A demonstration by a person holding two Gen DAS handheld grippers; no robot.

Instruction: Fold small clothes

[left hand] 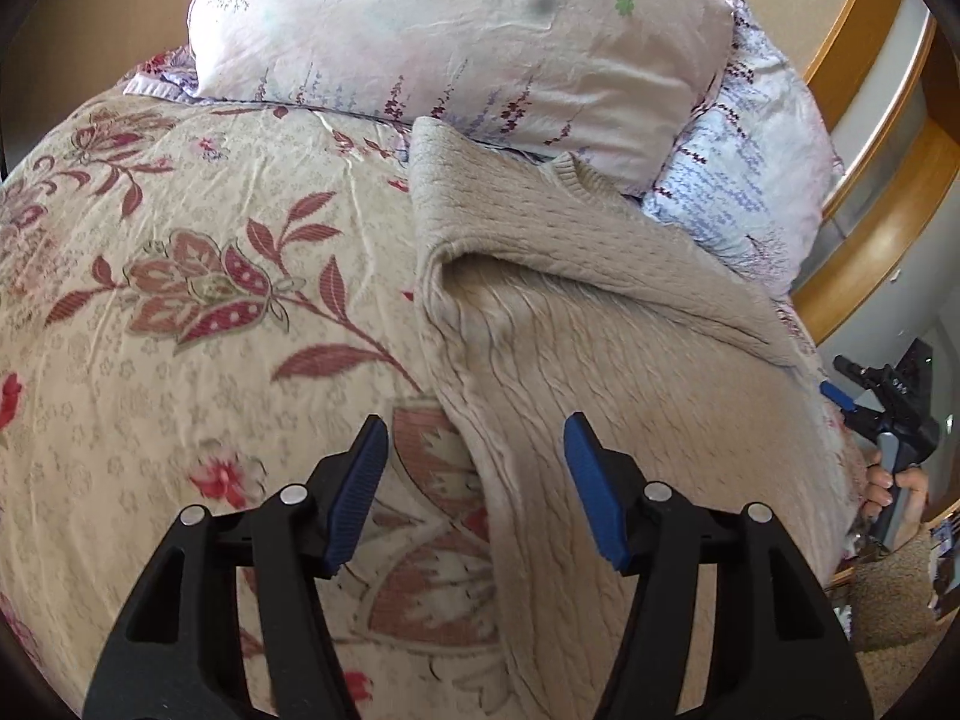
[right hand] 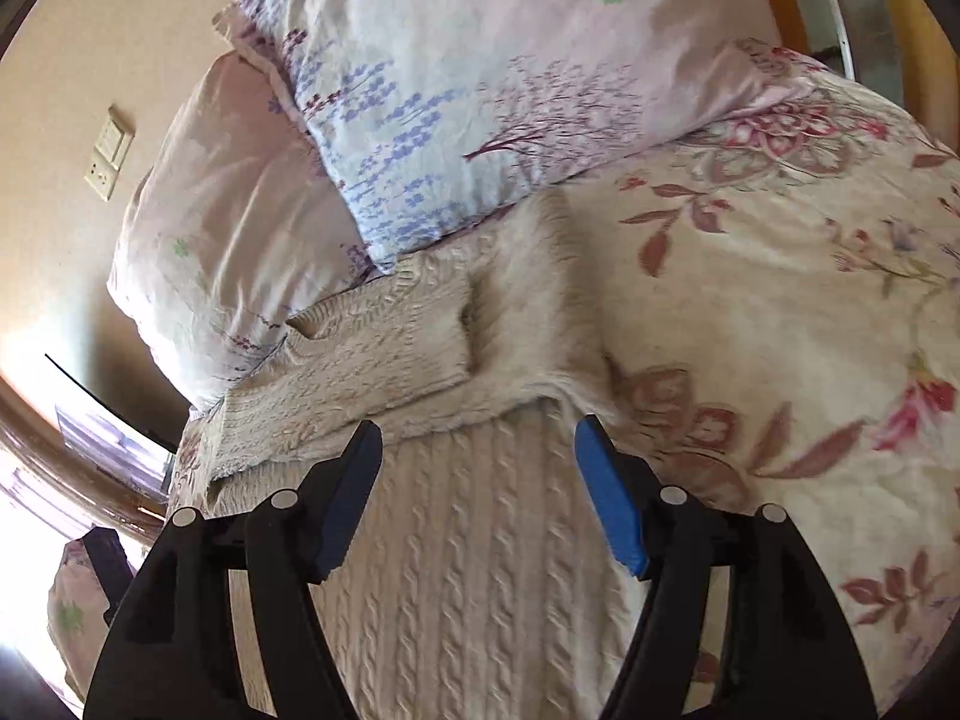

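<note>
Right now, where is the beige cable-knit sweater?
The beige cable-knit sweater lies on the floral bedspread, its top end against the two pillows; in the left wrist view it fills the right half.

Beige cable-knit sweater [left hand: 600,324], partly folded, on bed

A floral bedspread [left hand: 180,300] in cream with red-brown flowers and leaves covers the bed. At its head lie two pillows: a pale pink pillow [left hand: 456,42] with lavender sprigs and a small green clover, and beside it a bluish pillow [left hand: 744,162] printed with purple flowers and a tree. Behind the pillows stands a beige wall [right hand: 90,30], carrying a socket plate [right hand: 111,153]. A curved wooden frame [left hand: 882,210] runs past the bluish pillow's far side.
</note>
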